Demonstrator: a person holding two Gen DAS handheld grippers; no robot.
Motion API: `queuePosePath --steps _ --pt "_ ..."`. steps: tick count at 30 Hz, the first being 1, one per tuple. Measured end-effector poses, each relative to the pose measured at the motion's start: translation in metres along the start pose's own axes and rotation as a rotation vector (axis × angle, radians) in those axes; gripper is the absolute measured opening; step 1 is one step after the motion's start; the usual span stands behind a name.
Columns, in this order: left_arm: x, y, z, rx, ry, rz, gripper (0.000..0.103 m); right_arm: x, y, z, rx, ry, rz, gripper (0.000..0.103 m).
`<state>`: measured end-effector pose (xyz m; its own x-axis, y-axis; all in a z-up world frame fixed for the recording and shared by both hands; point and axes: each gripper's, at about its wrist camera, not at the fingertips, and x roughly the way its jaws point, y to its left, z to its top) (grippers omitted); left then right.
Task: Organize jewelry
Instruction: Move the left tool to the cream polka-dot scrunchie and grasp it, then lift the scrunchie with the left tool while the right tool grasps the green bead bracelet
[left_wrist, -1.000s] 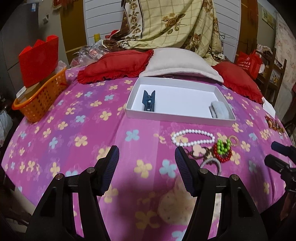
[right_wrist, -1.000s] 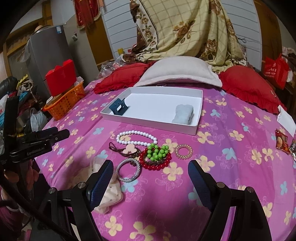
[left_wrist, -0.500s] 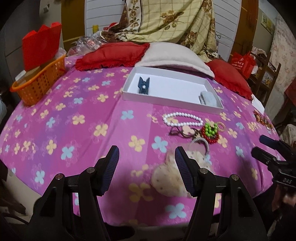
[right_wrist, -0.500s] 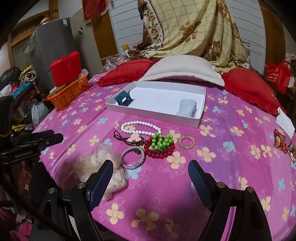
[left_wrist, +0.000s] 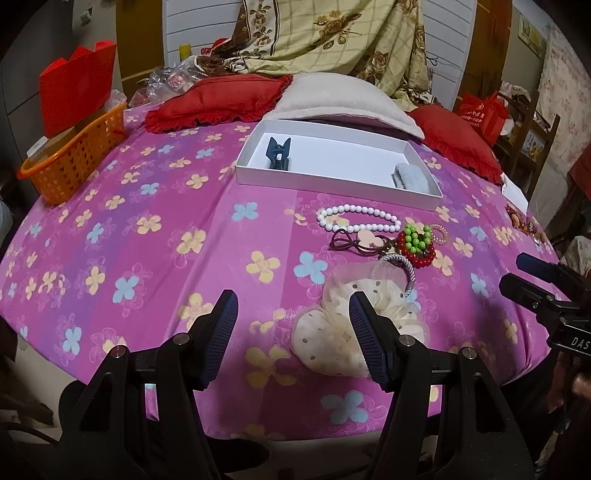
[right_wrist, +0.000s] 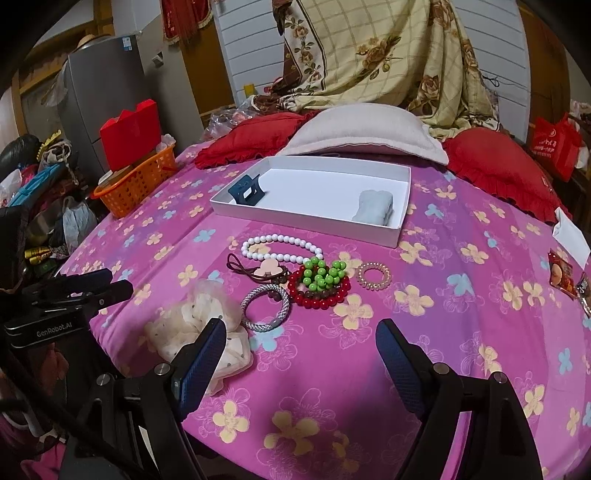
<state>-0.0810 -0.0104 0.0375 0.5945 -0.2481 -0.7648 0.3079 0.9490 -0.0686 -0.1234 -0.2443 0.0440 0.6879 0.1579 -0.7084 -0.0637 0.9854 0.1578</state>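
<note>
A white tray (left_wrist: 332, 181) (right_wrist: 400, 229) on the pink flowered cloth holds a dark blue hair claw (left_wrist: 279, 153) (right_wrist: 245, 192) and a grey clip (left_wrist: 412, 177) (right_wrist: 375, 206). In front of it lie a white bead necklace (right_wrist: 280, 247) (left_wrist: 358, 218), a brown hair tie (right_wrist: 258, 269), green beads (right_wrist: 325, 275) on a red bead bracelet (right_wrist: 319, 299), a gold coil ring (right_wrist: 373, 275), a silver bangle (right_wrist: 266, 308) and a cream dotted scrunchie (left_wrist: 354, 317) (right_wrist: 192, 325). My left gripper (left_wrist: 293, 332) is open and empty near the front edge. My right gripper (right_wrist: 301, 358) is open and empty, in front of the jewelry.
An orange basket (left_wrist: 74, 162) with a red box stands at the far left. Red cushions (left_wrist: 218, 99) and a beige pillow (left_wrist: 340, 99) lie behind the tray. Snack packets (right_wrist: 561, 275) and a white card (right_wrist: 572, 236) sit at the right edge.
Both grippers have pulled back toward the table's front edge, so more of the cloth and the cream scrunchie now show. Both stay open. No item has moved.
</note>
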Motion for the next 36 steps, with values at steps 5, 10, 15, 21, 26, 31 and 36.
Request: queuePosePath --steps 5,10,15,21,26,31,36 --pt "0.005 -0.001 -0.002 -0.002 0.017 -0.013 0.063 0.005 0.0 0.001 0.007 0.005 -0.002 0.081" --pt "0.019 -0.005 -0.007 -0.004 0.061 -0.057 0.063 0.02 -0.008 0.004 0.023 0.014 -0.012 0.081" --pt "0.039 -0.003 -0.012 -0.052 0.132 -0.167 0.065 0.037 -0.023 0.01 0.039 0.01 -0.01 0.081" --pt "0.065 -0.002 -0.012 -0.09 0.196 -0.199 0.065 0.065 -0.033 0.022 0.007 0.035 -0.024 0.061" --pt "0.078 -0.011 -0.012 -0.07 0.225 -0.219 0.066 0.09 -0.034 0.033 -0.02 0.061 0.0 0.051" --pt "0.09 -0.021 -0.012 -0.024 0.25 -0.192 0.066 0.114 -0.036 0.038 -0.018 0.101 0.04 0.033" --pt "0.093 -0.023 -0.01 -0.022 0.232 -0.224 0.058 0.12 -0.037 0.036 -0.011 0.11 0.063 0.009"
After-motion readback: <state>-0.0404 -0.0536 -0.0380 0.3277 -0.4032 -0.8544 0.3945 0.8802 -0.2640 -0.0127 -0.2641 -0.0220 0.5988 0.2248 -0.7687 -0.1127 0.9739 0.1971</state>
